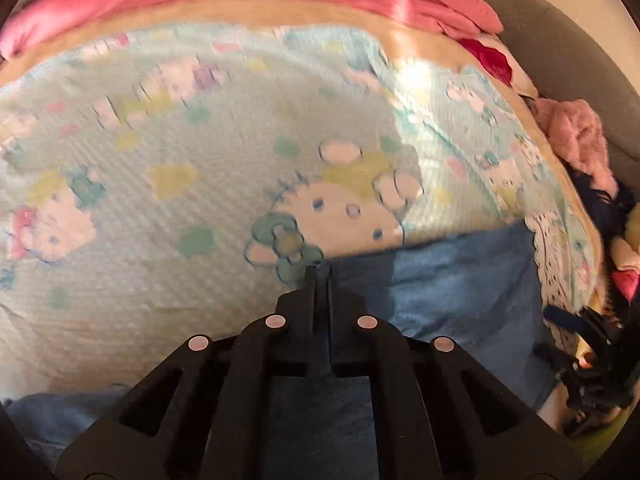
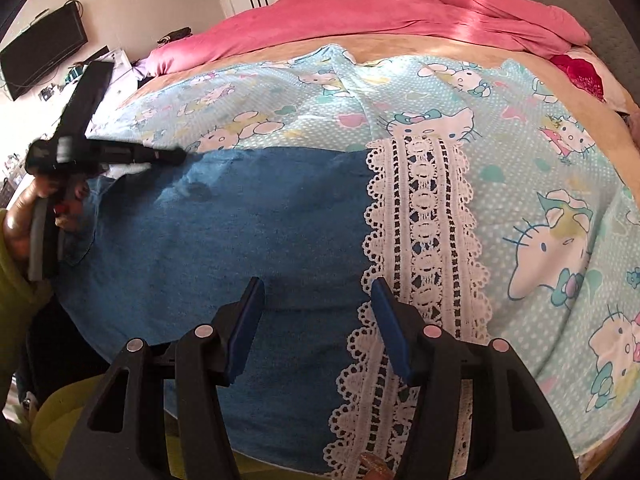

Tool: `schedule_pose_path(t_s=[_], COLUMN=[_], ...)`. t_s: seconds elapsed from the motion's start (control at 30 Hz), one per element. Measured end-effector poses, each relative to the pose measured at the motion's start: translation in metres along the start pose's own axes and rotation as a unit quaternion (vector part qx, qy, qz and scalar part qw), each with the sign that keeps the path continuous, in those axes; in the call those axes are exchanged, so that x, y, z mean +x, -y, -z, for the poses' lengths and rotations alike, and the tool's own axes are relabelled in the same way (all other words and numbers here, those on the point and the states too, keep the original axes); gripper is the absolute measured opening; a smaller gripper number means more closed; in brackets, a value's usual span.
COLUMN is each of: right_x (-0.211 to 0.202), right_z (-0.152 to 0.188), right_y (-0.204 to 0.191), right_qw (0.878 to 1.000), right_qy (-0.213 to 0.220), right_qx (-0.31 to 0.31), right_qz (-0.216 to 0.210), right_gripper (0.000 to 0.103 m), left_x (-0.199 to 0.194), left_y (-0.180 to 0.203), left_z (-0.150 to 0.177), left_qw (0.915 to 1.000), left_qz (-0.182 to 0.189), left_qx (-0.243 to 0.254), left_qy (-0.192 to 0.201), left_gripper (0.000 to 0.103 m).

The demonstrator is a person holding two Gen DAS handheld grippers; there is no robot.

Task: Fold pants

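Observation:
Blue denim pants (image 2: 240,240) with a white lace band (image 2: 420,220) lie flat on the cartoon-cat bedsheet (image 2: 540,152). My left gripper (image 2: 178,156) sits at the pants' far left corner. Its fingers are pressed together, and the cloth rises in a ridge up to the tips. In the left wrist view the same gripper (image 1: 320,270) is shut at the edge of the pants (image 1: 460,280), and the picture is blurred. My right gripper (image 2: 317,284) hovers open over the near part of the pants beside the lace, with nothing between its blue pads (image 2: 248,320).
A pink duvet (image 2: 380,20) is bunched along the far side of the bed. Pink and dark clothes (image 1: 576,136) are piled off the bed's right edge. A person's hand and yellow-green sleeve (image 2: 16,280) hold the left gripper. A dark screen (image 2: 44,52) hangs on the left wall.

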State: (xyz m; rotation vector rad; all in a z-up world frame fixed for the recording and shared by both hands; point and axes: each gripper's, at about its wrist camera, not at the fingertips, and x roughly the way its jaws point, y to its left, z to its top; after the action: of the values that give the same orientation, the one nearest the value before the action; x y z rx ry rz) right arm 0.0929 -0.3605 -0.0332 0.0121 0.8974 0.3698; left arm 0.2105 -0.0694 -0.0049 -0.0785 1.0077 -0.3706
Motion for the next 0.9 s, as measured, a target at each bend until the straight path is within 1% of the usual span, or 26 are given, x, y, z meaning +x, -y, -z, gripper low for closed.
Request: schedule_pose_path(t_s=[0.03,0.07,0.1,0.13,0.17,0.23,0.27,0.33,0.4,0.47,0.5,0.53,0.57,0.6,0.63,0.7,0.73,0.83,0.9], right_x=[0.000,-0.002,-0.005,-0.010,-0.018,-0.024,-0.020,-0.003,0.013,0.031,0.037,0.045,0.047,0.048,0.043,0.032,0.021,-0.001,-0.004], right_z=[-0.002,-0.005,-0.010,-0.016,-0.025,-0.043,-0.050,-0.063,-0.071,-0.075,-0.074,-0.073,-0.070,-0.069,-0.067,-0.068,-0.070,-0.080,-0.091], right_y=[0.000,0.001,0.004,0.009,0.018,0.041,0.052,0.072,0.081,0.086,0.087,0.087,0.086,0.083,0.078,0.072,0.070,0.072,0.074], right_qw=[1.000,1.000,1.000,1.000,0.999,0.997,0.996,0.995,0.996,0.997,0.997,0.997,0.997,0.997,0.998,0.999,0.999,0.997,0.997], right_qy=[-0.005,-0.008,-0.005,0.009,0.032,0.060,0.058,0.034,0.014,-0.004,-0.010,-0.019,-0.022,-0.021,-0.013,0.006,0.026,0.065,0.072], right_qx=[-0.002,-0.002,0.002,0.010,0.022,0.055,0.070,0.090,0.087,0.080,0.079,0.077,0.075,0.071,0.059,0.046,0.039,0.035,0.025], right_qz=[-0.001,-0.005,-0.010,-0.007,0.002,0.013,0.014,0.013,0.027,0.019,0.008,-0.008,-0.016,-0.023,-0.028,-0.025,-0.023,-0.016,-0.002], right_gripper=[0.054,0.054,0.054,0.054,0.054,0.054,0.054,0.054,0.054,0.054,0.053,0.039,0.034,0.025,0.019,0.018,0.017,0.017,0.017], left_x=[-0.005,-0.004,0.001,0.005,0.009,0.011,0.010,0.008,0.006,0.005,0.007,0.008,0.008,0.007,0.006,-0.001,-0.009,-0.019,-0.018], left_y=[0.004,0.004,0.003,0.002,0.000,-0.004,-0.006,-0.006,-0.007,-0.006,-0.004,-0.003,-0.002,0.000,0.001,0.006,0.010,0.015,0.020], left_z=[-0.001,-0.001,0.001,0.002,0.005,0.008,0.009,0.008,0.008,0.009,0.009,0.009,0.011,0.012,0.012,0.012,0.010,0.000,-0.006], left_qw=[0.9997,0.9995,0.9994,0.9994,0.9995,0.9999,0.9999,0.9999,0.9999,0.9999,0.9999,0.9999,0.9998,0.9998,0.9997,0.9992,0.9985,0.9977,0.9964], left_qz=[-0.013,-0.018,-0.025,-0.028,-0.027,-0.014,-0.011,-0.009,-0.011,-0.012,-0.013,-0.016,-0.018,-0.021,-0.023,-0.033,-0.040,-0.045,-0.057], left_qx=[0.015,0.021,0.022,0.021,0.017,0.001,-0.003,-0.005,-0.001,0.001,0.003,0.004,0.005,0.004,0.003,0.010,0.016,0.019,0.030], left_qy=[0.015,0.015,0.006,0.001,-0.004,-0.004,-0.003,-0.002,-0.002,-0.001,-0.001,0.000,0.002,0.004,0.006,0.018,0.032,0.048,0.055], left_gripper=[0.000,0.000,0.001,0.001,0.001,0.001,0.001,0.002,0.002,0.002,0.002,0.002,0.002,0.001,0.001,0.000,0.000,0.000,0.000])
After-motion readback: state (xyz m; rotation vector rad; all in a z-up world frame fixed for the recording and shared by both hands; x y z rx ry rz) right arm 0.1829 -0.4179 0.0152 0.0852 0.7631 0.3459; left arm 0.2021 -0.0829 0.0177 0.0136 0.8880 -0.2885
